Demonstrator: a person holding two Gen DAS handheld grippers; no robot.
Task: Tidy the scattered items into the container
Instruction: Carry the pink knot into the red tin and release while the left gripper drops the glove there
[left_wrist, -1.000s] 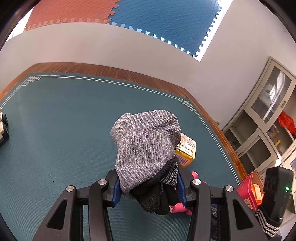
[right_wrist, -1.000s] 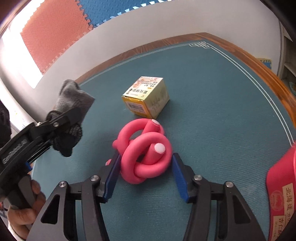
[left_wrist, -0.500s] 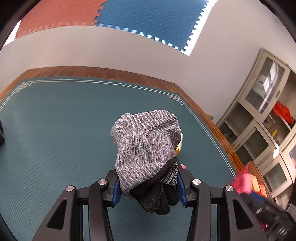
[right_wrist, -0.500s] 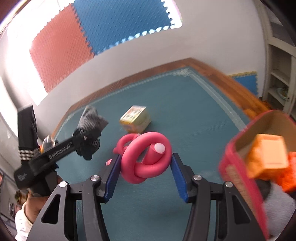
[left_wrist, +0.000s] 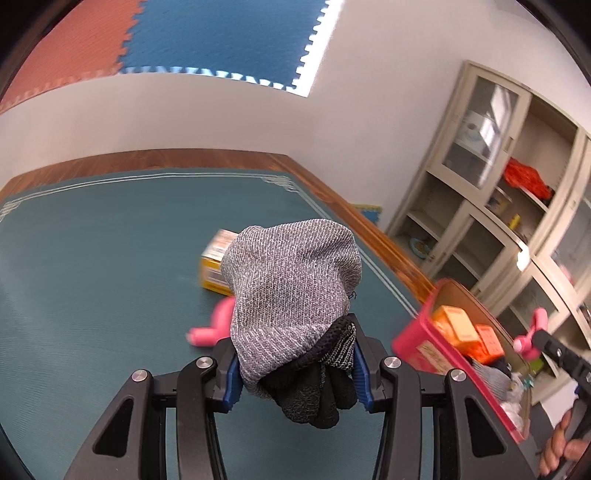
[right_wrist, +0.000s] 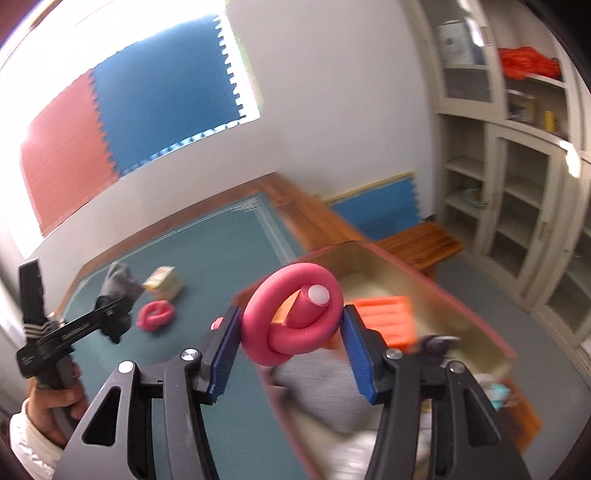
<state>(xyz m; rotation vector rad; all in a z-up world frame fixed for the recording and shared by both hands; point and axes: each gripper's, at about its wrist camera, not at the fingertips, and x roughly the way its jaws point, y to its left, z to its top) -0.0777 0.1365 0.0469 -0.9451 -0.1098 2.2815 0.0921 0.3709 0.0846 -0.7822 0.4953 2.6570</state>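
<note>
Both hands have swung toward the red box (right_wrist: 476, 321): the right gripper (right_wrist: 291, 332), a second ago low over the table (left_wrist: 92, 258), now hangs above the box's open top, clamped on a knotted pink foam tube (right_wrist: 295, 317). From there the box lies directly below and ahead, so the right hand is the nearer. At the left, the other gripper (left_wrist: 295, 369) pinches a grey and black glove (left_wrist: 295, 295), with the box off to its right. A yellow carton (left_wrist: 216, 264) and a second pink tube (right_wrist: 155, 314) remain on the table. Motion blur smears the box's contents.
</note>
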